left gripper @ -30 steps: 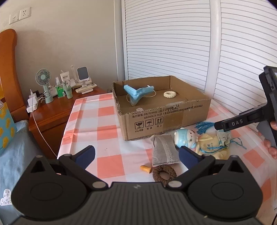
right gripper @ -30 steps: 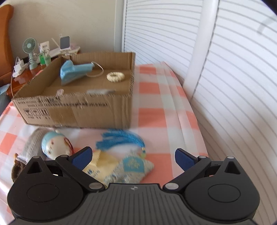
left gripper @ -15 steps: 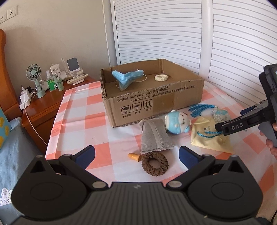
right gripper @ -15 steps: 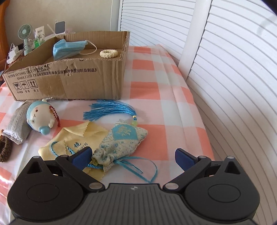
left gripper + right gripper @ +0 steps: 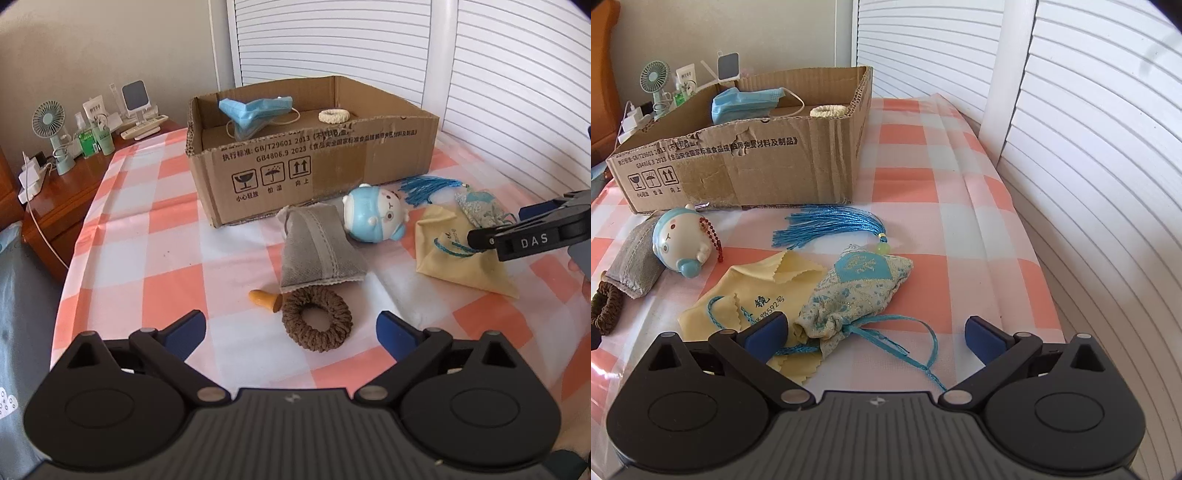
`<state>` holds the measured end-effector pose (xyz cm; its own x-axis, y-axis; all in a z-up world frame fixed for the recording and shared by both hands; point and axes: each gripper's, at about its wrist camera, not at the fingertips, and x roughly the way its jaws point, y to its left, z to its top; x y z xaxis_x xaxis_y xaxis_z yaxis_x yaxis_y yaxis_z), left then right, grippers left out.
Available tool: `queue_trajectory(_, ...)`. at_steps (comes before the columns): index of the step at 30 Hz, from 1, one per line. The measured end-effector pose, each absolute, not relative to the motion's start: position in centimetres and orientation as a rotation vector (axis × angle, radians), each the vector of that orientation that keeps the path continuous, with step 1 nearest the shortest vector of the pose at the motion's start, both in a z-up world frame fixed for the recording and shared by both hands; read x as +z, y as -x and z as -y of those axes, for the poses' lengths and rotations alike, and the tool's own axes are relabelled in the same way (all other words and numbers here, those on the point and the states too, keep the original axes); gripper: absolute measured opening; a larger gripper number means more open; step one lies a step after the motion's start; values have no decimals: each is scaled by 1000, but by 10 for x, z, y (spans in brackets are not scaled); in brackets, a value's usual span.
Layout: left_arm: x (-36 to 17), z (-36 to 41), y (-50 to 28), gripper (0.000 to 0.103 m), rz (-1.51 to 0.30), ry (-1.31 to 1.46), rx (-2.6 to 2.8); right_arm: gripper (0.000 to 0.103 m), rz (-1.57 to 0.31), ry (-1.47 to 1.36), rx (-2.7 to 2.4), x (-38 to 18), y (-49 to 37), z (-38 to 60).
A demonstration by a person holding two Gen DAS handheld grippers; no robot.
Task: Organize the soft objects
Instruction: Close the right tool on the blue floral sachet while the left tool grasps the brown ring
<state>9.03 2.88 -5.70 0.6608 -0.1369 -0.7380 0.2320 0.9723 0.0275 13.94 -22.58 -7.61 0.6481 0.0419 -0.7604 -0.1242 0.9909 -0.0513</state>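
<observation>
Here both hand-held grippers stand spread wide and empty: the left hand-held gripper (image 5: 291, 330) hovers over the brown scrunchie (image 5: 317, 319) on the checked table (image 5: 166, 236), the right hand-held gripper (image 5: 873, 334) frames the floral sachet (image 5: 857, 291) lying partly on the yellow cloth (image 5: 757, 291), before the cardboard box (image 5: 768, 162)

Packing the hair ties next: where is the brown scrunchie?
In the left wrist view, the brown scrunchie lies on the checked tablecloth just ahead of the open left gripper, below the grey pouch.
</observation>
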Motion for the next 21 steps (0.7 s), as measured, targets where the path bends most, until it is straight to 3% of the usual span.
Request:
queue_trajectory(1, -58, -29, -91, 81, -831, -115, -216, 103, -849, 100, 96, -77, -138, 226)
queue_trajectory(5, -65, -24, -93, 73, -858, -114, -236, 103, -823, 95, 95, -78, -134, 227)
queue_trajectory(7, -67, -22, -94, 63, -862, -108, -242, 103, -819, 94, 95, -79, -133, 227)
queue_trajectory(10, -66, -21, -95, 55, -862, -76, -259, 103, -812, 95, 95, -79, -132, 227)
queue_trajectory(14, -66, -16, -97, 50, -856, -74, -252, 103, -802, 95, 97, -80, -130, 228)
queue_trajectory(16, -66, -15, -98, 42, -852, -70, -258, 103, -796, 98, 101, -80, -129, 227)
queue_trajectory(21, -65, -14, -98, 41, -852, -66, -265, 103, -804, 104, 111, -78, -129, 227)
